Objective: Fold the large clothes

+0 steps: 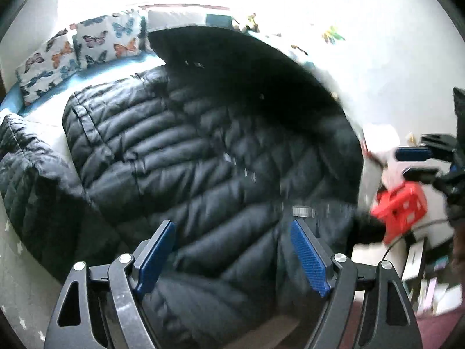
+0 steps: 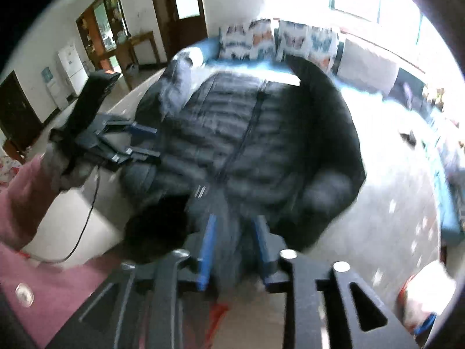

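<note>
A large black quilted puffer jacket (image 1: 186, 157) lies spread on a light bed, front up with its zip running down the middle (image 2: 247, 133). My left gripper (image 1: 232, 226) is open just above the jacket's near part, with nothing between its blue pads. It also shows in the right wrist view (image 2: 145, 142) at the jacket's left edge. My right gripper (image 2: 235, 221) is shut on a bunched fold of the jacket's near hem. In the left wrist view it (image 1: 412, 163) is at the far right, blurred.
Butterfly-print pillows (image 1: 87, 46) lean along the bed's far side on a blue cover (image 2: 247, 64). A red crate (image 1: 401, 209) sits beyond the jacket's right edge. A bright window washes out the background. A door and cabinets (image 2: 110, 29) stand at the room's far side.
</note>
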Action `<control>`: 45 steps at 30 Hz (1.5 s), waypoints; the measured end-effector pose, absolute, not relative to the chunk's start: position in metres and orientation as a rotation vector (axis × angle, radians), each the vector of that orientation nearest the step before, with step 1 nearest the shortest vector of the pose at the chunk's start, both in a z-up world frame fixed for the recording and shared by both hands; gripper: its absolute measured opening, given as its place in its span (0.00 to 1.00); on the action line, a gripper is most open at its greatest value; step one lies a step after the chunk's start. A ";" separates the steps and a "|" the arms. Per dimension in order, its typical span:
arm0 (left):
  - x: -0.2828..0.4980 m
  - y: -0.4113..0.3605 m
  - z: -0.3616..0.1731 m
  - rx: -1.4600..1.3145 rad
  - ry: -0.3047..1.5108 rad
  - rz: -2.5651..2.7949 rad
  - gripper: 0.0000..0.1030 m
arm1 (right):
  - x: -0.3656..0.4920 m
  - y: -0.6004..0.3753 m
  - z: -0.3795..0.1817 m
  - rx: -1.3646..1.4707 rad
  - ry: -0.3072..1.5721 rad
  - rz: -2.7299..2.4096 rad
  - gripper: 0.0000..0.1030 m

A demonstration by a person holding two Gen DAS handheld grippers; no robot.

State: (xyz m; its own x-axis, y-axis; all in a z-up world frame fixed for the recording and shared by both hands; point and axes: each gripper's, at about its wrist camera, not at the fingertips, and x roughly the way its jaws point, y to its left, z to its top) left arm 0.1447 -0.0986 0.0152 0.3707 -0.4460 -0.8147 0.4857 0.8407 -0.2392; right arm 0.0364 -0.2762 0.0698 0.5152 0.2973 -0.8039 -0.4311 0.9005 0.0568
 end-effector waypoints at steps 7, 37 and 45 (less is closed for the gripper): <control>0.150 -0.109 -0.042 0.048 1.177 -0.563 0.83 | 0.110 -0.267 -0.031 -0.192 1.093 0.395 0.40; 0.254 0.242 -0.036 -0.781 0.960 0.076 0.85 | 0.324 -0.216 -0.011 -0.673 0.972 0.135 0.64; 0.289 0.259 -0.073 -0.975 0.926 0.000 0.50 | 0.345 -0.244 -0.001 -0.557 0.997 0.090 0.36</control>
